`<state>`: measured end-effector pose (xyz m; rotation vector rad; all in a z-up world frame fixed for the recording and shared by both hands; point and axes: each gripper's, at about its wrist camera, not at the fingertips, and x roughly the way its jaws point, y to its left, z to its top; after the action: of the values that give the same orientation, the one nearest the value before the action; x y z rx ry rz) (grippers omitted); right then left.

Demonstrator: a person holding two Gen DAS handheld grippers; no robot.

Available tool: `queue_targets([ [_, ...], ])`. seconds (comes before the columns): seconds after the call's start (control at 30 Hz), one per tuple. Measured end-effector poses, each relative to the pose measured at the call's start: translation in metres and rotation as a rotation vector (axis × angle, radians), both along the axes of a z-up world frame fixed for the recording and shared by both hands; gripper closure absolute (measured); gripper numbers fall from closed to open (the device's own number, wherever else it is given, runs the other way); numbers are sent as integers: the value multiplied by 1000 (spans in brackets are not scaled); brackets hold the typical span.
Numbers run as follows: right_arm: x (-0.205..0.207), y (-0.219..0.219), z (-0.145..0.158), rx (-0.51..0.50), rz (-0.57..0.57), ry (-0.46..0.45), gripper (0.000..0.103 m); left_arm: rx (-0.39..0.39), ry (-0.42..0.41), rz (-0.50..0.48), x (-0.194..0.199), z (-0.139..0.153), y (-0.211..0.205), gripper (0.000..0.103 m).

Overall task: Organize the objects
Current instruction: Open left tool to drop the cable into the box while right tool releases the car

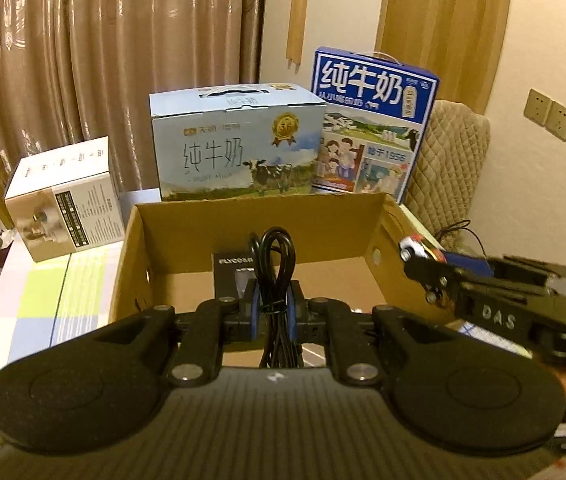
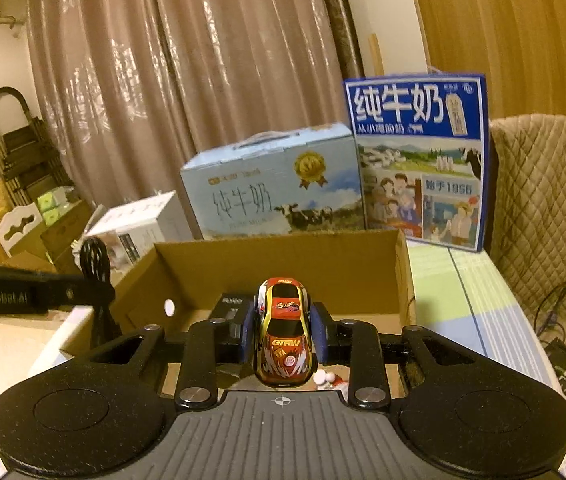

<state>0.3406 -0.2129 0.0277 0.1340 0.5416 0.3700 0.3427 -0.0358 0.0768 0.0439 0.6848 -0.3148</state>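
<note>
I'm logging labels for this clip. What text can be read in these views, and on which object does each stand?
"纯牛奶", "PURE MILK": light blue milk box.
"纯牛奶", "1956": dark blue milk box.
"FLYCO": black box inside the cardboard box.
"Super", "GTRW": toy car, in the right gripper.
"DAS": right gripper's side.
"GenRobot.AI": left gripper, holding the black cable.
White box: print too small.

Both wrist views face the cardboard box [image 1: 323,220] [image 2: 283,256] closely, left and right.

Warm, dim indoor light, glare streaking the curtain [image 2: 187,80], soft overall blur, and fisheye bending with dark corners.
</note>
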Motion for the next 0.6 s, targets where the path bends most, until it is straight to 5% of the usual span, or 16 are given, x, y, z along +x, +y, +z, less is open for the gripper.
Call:
queue_targets([
  [0.17, 7, -5, -10, -1, -17, 18, 76, 6, -5, 22, 18, -6, 3, 92],
  [0.43, 9, -2, -16, -2, -10, 30, 76, 1, 18, 67, 26, -20, 12, 76],
  [0.6, 9, 1, -17, -6, -5, 34, 76, 14, 27, 80, 21, -29, 18, 55],
])
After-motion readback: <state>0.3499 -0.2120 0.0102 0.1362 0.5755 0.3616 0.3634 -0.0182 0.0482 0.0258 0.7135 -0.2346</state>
